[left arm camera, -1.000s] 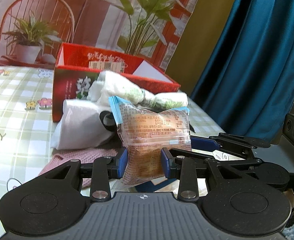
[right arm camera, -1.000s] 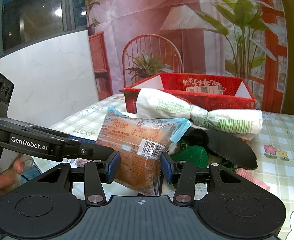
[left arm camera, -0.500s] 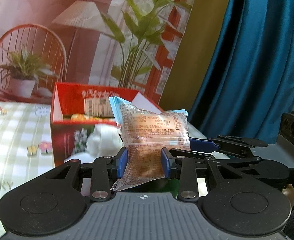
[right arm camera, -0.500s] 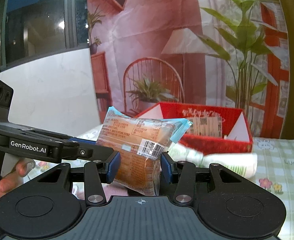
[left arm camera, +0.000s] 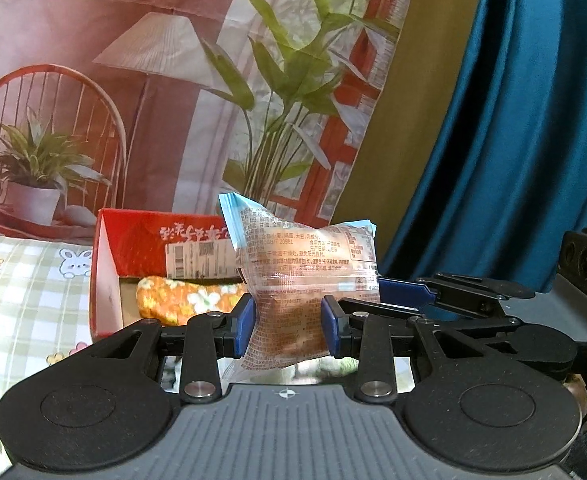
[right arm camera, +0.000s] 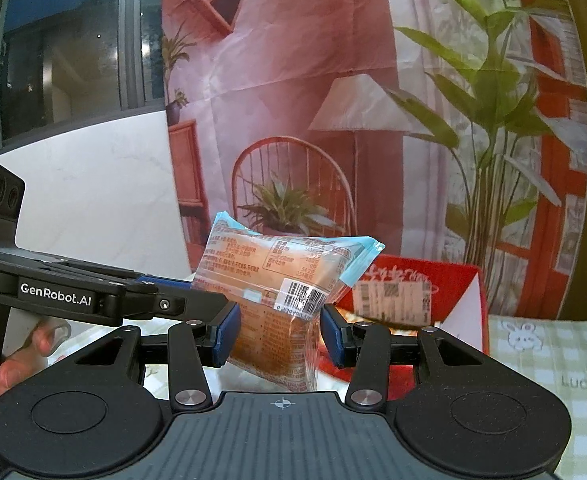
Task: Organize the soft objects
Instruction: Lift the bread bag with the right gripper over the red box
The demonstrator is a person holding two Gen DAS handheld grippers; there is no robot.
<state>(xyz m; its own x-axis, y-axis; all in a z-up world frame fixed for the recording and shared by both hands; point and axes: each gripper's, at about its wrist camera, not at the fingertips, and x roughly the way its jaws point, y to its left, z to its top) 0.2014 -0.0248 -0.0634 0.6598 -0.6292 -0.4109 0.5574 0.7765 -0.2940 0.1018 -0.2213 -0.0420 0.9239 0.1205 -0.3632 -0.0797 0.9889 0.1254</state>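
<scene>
A red box (left arm camera: pixel 141 248) holds an orange floral pouch (left arm camera: pixel 189 304) on the green-checked tablecloth (left arm camera: pixel 29 312).

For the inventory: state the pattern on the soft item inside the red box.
Orange with white flowers, clearest in the left wrist view.

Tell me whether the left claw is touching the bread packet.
Touching. The left wrist view shows the left claw with both blue pads pressed into the sides of the bread packet, pinching its wrapper inward.
</scene>
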